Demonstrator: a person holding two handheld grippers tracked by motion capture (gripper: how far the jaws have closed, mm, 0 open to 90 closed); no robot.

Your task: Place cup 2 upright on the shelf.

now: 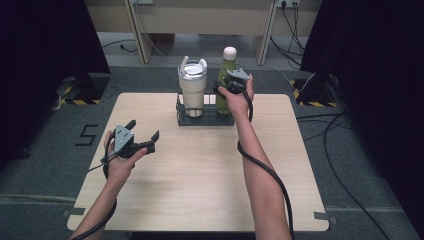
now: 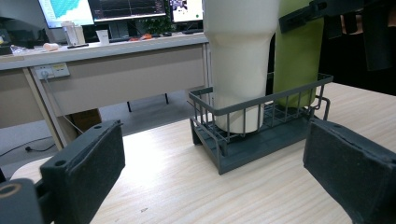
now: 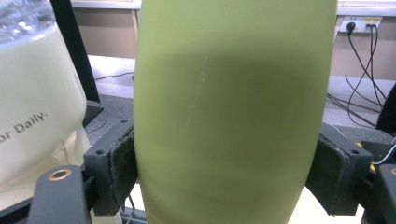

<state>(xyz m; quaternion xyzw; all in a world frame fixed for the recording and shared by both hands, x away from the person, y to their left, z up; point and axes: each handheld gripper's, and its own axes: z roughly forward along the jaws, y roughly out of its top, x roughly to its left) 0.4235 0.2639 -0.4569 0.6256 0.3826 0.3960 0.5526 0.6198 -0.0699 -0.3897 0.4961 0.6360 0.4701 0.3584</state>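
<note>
A green bottle (image 1: 224, 74) with a white cap stands in the right half of a dark wire rack (image 1: 184, 119) at the table's far edge. Beside it on the left stands a cream tumbler (image 1: 193, 89) with a clear lid. My right gripper (image 1: 231, 85) is shut on the green bottle (image 3: 233, 116), one pad pressing each side of its body. The tumbler (image 3: 32, 98) shows to its left. My left gripper (image 1: 144, 134) hovers open over the table's left side, nothing between its jaws, facing the rack (image 2: 261, 140), the tumbler (image 2: 240, 60) and the bottle (image 2: 296, 60).
The light wooden table (image 1: 200, 175) has bare room in front of the rack. Behind it are desk legs and cables on the floor. Black curtains stand at both sides. A desk with monitors (image 2: 126, 9) lies beyond the table.
</note>
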